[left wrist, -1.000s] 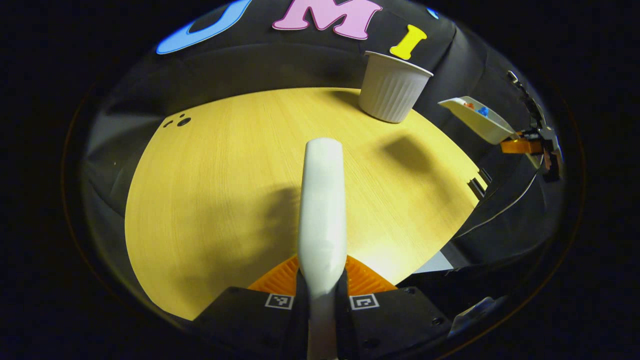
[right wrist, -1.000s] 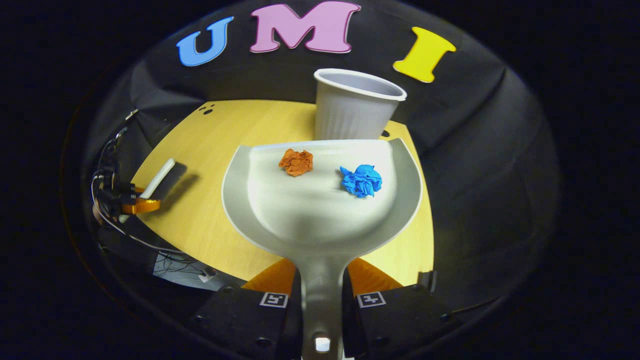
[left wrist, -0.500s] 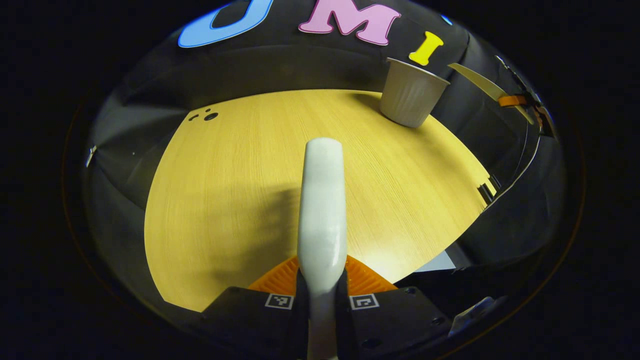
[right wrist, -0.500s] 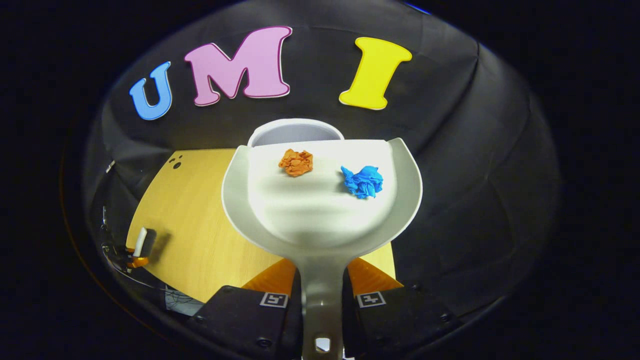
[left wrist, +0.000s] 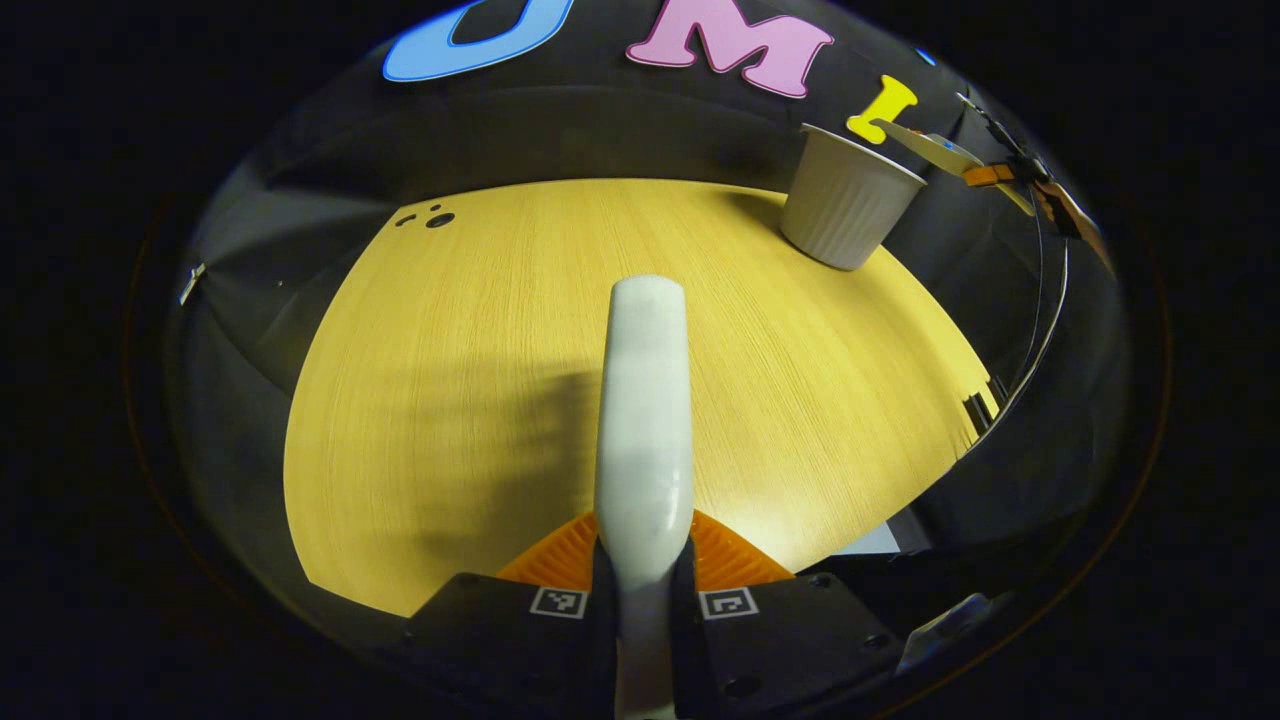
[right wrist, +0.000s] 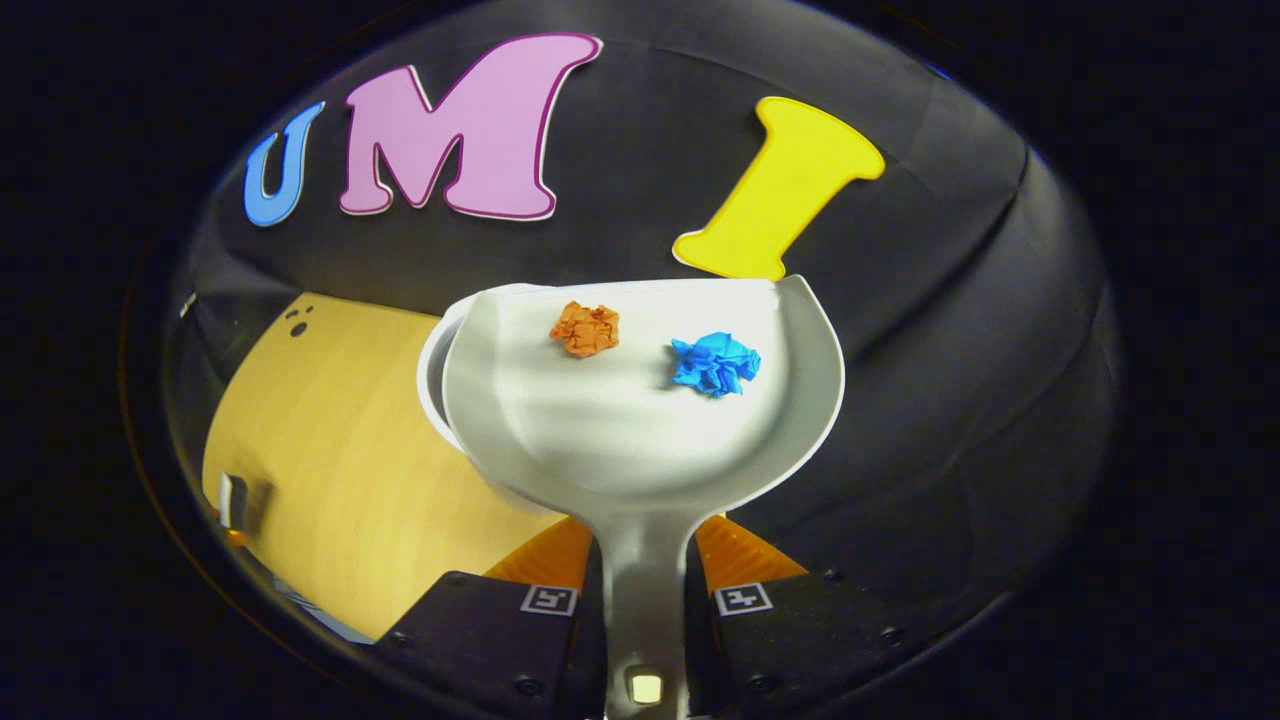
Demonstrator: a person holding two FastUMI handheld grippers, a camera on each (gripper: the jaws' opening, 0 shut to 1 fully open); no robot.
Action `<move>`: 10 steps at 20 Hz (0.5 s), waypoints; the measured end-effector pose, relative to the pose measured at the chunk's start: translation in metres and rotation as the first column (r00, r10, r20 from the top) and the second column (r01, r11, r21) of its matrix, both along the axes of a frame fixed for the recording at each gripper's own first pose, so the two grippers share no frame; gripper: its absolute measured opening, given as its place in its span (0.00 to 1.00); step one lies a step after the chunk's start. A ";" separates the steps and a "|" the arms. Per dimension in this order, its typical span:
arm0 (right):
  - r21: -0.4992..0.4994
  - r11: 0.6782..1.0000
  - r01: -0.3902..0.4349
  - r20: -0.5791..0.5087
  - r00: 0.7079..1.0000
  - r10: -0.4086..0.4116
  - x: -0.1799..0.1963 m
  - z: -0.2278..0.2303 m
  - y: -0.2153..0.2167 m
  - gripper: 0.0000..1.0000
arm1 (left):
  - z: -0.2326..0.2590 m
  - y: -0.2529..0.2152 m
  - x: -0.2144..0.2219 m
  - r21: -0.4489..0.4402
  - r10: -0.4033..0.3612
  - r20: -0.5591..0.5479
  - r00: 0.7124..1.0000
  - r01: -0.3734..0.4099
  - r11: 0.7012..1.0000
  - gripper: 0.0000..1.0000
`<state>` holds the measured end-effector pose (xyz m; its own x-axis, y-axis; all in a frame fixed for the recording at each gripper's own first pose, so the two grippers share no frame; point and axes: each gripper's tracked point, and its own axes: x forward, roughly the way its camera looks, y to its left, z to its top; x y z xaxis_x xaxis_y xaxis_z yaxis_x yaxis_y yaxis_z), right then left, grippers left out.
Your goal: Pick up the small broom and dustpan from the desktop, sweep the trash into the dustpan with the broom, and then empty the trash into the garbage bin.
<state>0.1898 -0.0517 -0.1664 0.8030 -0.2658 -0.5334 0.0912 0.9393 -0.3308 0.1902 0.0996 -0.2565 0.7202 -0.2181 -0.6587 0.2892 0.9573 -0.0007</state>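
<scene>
holding the loaded dustpan over the bin

the right gripper [right wrist: 645,585] is clamped on the handle of the dustpan [right wrist: 640,430], whose long axis runs straight forward from the fingers. the pan's front lip sits over the garbage bin [right wrist: 432,370], of which just a sliver of rim shows at the pan's left edge in the right gripper view; the bin therefore lies ahead of and below the claw. the left gripper view shows the same pan [left wrist: 925,145] poised just above the bin's [left wrist: 848,212] mouth. judging from this, tipping the front lip downward is what remains.

the left gripper [left wrist: 640,585] is clamped on the broom [left wrist: 645,400], its handle pointing forward above the desktop [left wrist: 480,350], well apart from the bin. the right hand is the nearer one.

counted: one dustpan, one broom, one bin, and two pieces of trash, an orange wad [right wrist: 585,328] and a blue wad [right wrist: 715,363], both lying near the lip.
</scene>
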 end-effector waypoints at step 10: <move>-0.538 0.810 -0.233 -0.190 0.970 0.153 0.007 0.031 0.000 0.35 | -0.001 0.008 0.002 -0.045 0.085 0.003 0.996 -0.084 0.995 0.26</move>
<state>0.1972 -0.0521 -0.1352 0.8027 -0.3945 -0.4473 -0.1541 0.5874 -0.7945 0.1923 0.1078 -0.2573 0.7406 -0.1856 -0.6458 0.2075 0.9773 -0.0429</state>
